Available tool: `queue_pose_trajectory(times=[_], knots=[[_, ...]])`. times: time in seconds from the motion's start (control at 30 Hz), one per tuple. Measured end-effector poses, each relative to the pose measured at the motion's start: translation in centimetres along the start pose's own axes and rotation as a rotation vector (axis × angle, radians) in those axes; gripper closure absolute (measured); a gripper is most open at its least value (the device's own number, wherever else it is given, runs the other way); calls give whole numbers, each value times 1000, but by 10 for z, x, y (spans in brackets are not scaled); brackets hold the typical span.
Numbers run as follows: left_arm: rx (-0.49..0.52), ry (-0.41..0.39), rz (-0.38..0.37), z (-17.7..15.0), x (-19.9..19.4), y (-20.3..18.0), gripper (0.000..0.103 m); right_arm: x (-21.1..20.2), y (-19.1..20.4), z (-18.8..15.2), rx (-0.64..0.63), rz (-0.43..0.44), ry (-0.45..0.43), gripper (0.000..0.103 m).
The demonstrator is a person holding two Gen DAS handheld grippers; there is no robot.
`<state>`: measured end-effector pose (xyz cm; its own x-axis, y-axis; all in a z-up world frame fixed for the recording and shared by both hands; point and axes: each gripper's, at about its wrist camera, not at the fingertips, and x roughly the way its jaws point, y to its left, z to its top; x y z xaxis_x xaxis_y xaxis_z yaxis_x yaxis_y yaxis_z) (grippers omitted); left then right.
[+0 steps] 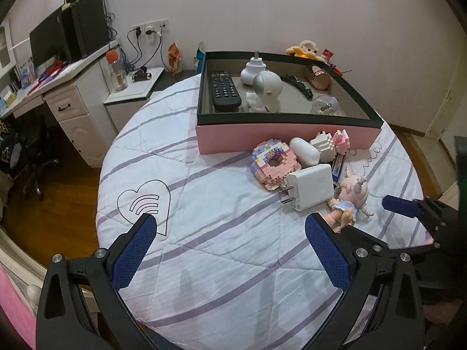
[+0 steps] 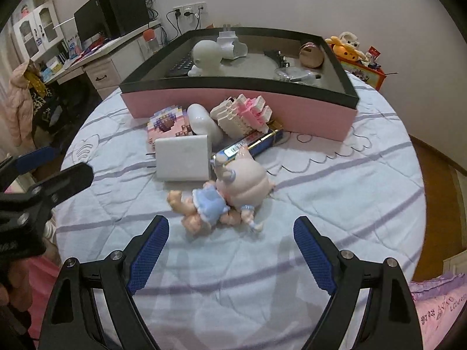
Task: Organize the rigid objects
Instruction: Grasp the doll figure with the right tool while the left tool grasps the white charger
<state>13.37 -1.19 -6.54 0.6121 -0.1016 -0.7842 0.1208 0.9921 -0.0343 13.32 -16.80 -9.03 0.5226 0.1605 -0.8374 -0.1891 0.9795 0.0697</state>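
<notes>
1. Left gripper [image 1: 230, 230] and right gripper [image 2: 230, 233]: jaws wide, nothing between, both above the white striped bed quilt [image 1: 219, 248].
2. Small doll in light-blue dress [image 2: 224, 195] lies on quilt just in front of right jaws, touching white square plug charger [image 2: 184, 157].
3. Pink box w/ black rim [image 1: 280, 134] stands behind.

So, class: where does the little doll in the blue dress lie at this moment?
The doll lies on its side on the striped bedcover, just ahead of the open right gripper, touching the white charger in front of the pink box.
</notes>
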Motion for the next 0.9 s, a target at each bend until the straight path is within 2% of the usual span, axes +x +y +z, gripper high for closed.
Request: queue_pose_trajectory(times=[0.23, 0.27, 0.33, 0.37, 0.43, 0.67, 0.9], knots=[[-14, 19, -9, 1, 10, 0, 0, 26, 3, 7, -33, 12, 7, 15], [-14, 23, -10, 1, 11, -1, 0, 26, 2, 7, -35, 19, -1, 18], [-14, 28, -9, 1, 13, -1, 0, 24, 0, 7, -32, 25, -12, 32], [-14, 30, -12, 2, 14, -2, 0, 22, -2, 6, -29, 32, -14, 35], [-15, 33, -24, 3, 16, -7, 0, 19, -10, 4, -17, 52, -12, 35], [38, 40, -59, 9, 26, -42, 0, 3, -37, -7, 33, 26, -32, 34], [39, 51, -21, 18, 53, -68, 0, 2, -58, -12, 68, 19, -28, 34]])
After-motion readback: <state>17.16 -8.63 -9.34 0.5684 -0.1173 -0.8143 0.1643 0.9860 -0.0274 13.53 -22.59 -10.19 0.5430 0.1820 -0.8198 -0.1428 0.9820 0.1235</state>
